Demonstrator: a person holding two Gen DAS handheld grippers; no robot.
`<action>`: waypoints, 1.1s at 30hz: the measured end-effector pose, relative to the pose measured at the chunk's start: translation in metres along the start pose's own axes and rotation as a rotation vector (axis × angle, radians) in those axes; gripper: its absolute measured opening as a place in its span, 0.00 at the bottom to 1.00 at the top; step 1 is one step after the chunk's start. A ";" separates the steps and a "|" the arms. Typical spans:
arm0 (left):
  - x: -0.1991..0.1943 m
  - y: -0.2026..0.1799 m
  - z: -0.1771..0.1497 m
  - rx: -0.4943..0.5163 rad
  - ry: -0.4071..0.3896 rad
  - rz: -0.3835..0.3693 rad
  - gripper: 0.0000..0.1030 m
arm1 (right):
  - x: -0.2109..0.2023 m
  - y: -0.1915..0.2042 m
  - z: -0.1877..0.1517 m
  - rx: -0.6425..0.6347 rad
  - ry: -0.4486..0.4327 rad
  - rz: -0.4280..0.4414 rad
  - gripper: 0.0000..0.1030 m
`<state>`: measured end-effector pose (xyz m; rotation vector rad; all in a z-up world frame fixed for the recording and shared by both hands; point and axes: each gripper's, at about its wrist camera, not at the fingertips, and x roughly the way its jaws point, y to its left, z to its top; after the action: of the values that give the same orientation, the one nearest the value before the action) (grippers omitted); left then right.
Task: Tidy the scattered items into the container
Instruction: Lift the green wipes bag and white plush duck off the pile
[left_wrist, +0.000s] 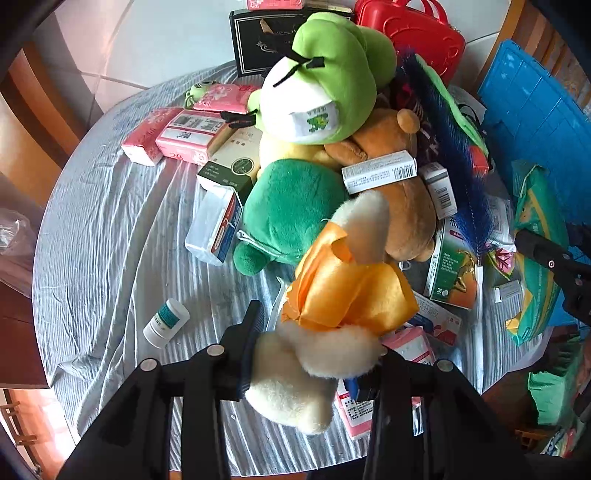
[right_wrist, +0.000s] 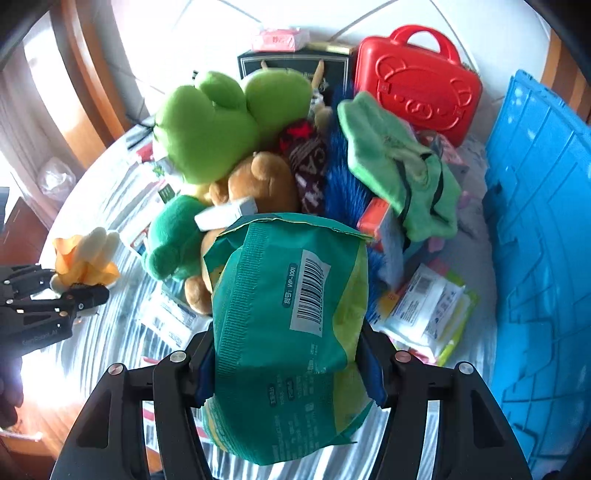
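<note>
Right wrist alone shows barcode on green packet (right_wrist: 288, 332), clamped

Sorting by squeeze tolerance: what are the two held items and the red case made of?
Left toy: cream plush, fuzzy pile, with a shiny orange satin-like wrap. Green pack: thin plastic film, creased and glossy, probably soft. Red case: apparently rigid moulded plastic, with an embossed face and glossy highlights.

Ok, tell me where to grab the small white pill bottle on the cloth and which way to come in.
Take the pill bottle across its round body, coming straight down from above. It lies on its side on the striped cloth, apart from the pile, so there is open room on both long sides for the fingers. Both hand-held grippers are full now: left on the cream plush, right on the green pack.
</note>
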<state>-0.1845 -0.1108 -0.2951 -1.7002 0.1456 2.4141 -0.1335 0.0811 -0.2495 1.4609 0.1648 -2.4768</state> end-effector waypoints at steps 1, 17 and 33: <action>-0.004 -0.001 0.003 -0.001 -0.008 0.004 0.36 | -0.004 -0.001 0.003 0.002 -0.012 0.003 0.60; -0.075 -0.024 0.031 -0.025 -0.144 0.020 0.36 | -0.086 -0.018 0.034 -0.001 -0.159 0.058 0.60; -0.122 -0.073 0.049 -0.031 -0.228 0.048 0.36 | -0.138 -0.041 0.043 -0.034 -0.247 0.099 0.60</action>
<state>-0.1743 -0.0421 -0.1617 -1.4349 0.1180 2.6355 -0.1176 0.1331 -0.1097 1.1095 0.0838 -2.5327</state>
